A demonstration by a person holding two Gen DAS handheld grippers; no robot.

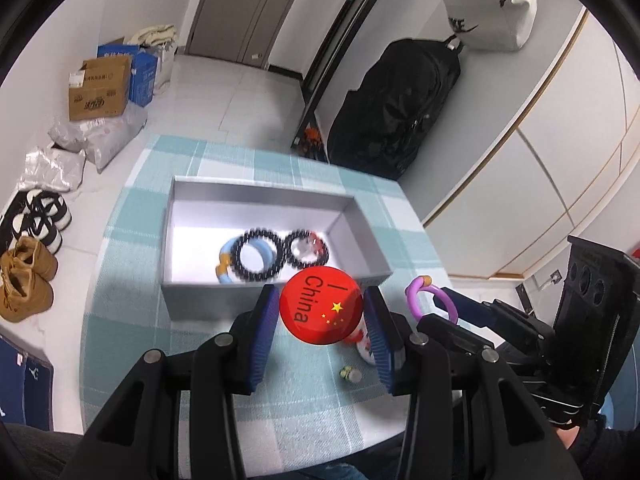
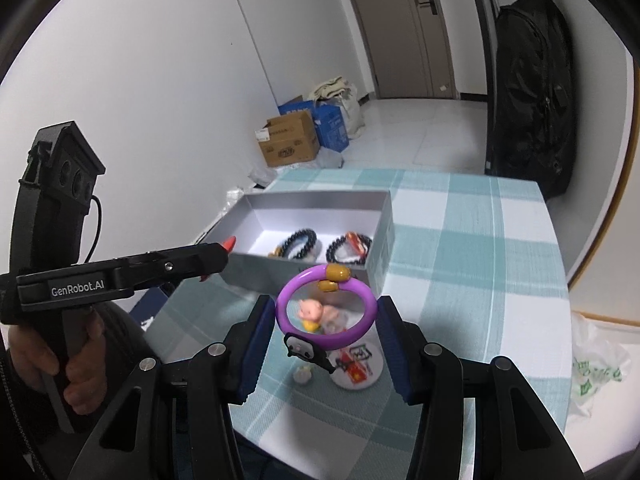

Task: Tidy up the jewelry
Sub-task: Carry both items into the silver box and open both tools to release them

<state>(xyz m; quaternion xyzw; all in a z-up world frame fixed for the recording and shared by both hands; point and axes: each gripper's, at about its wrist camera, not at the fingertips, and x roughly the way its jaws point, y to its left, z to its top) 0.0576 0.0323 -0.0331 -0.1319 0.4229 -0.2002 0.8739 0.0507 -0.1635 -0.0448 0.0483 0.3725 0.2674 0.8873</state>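
Checked tablecloth [image 1: 132, 280], tiled floor; left tongs [image 1: 320, 312] grip red badge [image 1: 320, 306], right tongs [image 2: 326, 312] grip purple ring [image 2: 362, 292].

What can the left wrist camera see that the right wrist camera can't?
Only the left wrist view shows the round red badge face-on, clamped in the left tool, and the brown boots on the floor. Only the right wrist view shows the little pink pig figure and a hand gripping the other handle. Both show the grey cardboard box holding black beaded bracelets, plus the purple plastic ring in the right tool.
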